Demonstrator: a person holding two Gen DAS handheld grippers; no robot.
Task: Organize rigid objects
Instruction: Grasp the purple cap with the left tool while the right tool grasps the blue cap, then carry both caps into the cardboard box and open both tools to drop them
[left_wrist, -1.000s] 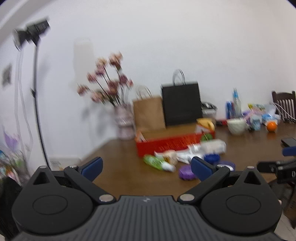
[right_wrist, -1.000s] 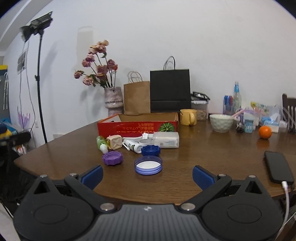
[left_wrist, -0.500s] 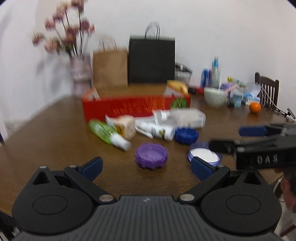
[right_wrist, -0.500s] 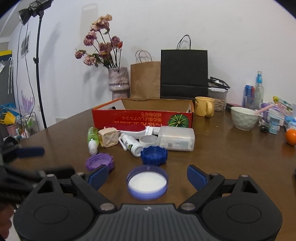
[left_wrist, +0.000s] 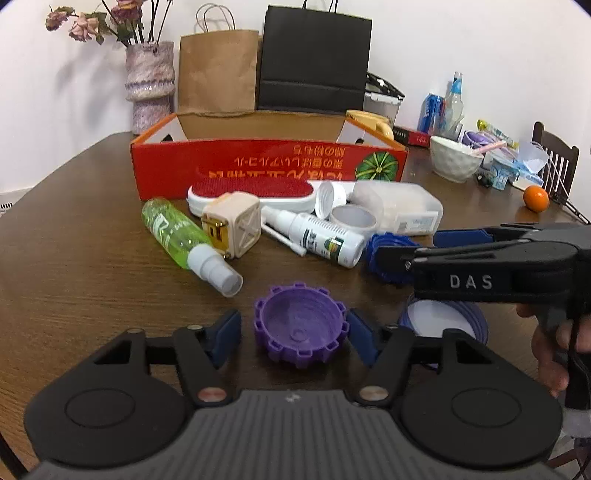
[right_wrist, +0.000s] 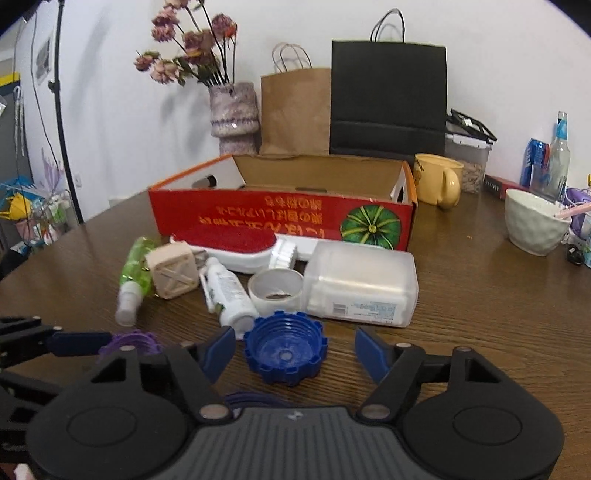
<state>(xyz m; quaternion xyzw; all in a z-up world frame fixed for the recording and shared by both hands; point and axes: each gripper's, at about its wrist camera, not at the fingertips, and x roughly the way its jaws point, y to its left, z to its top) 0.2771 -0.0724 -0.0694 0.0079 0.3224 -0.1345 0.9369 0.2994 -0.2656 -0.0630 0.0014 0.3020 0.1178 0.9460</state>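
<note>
My left gripper (left_wrist: 293, 334) is open, with a finger on each side of a purple ridged cap (left_wrist: 300, 325) lying open side up on the table. My right gripper (right_wrist: 295, 349) is open around a blue ridged cap (right_wrist: 285, 347), also open side up. Behind them lie a green spray bottle (left_wrist: 177, 232), a beige cube adapter (left_wrist: 232, 225), a white spray bottle (left_wrist: 317, 236), a tape roll (right_wrist: 275, 290), a clear plastic box (right_wrist: 364, 282) and a red lint brush (left_wrist: 251, 192). An open red cardboard box (left_wrist: 266, 162) stands behind them.
A lilac-rimmed lid (left_wrist: 443, 317) lies under the right gripper's body. A vase (right_wrist: 232, 114), paper bags (right_wrist: 295, 110), a yellow mug (right_wrist: 437, 181), a white bowl (right_wrist: 535, 221), drink bottles and an orange (left_wrist: 535, 197) stand on the brown table (left_wrist: 74, 277).
Both grippers have moved forward and down over the table. The left has come around the purple cap, the right around the blue cap. Both stay open.
</note>
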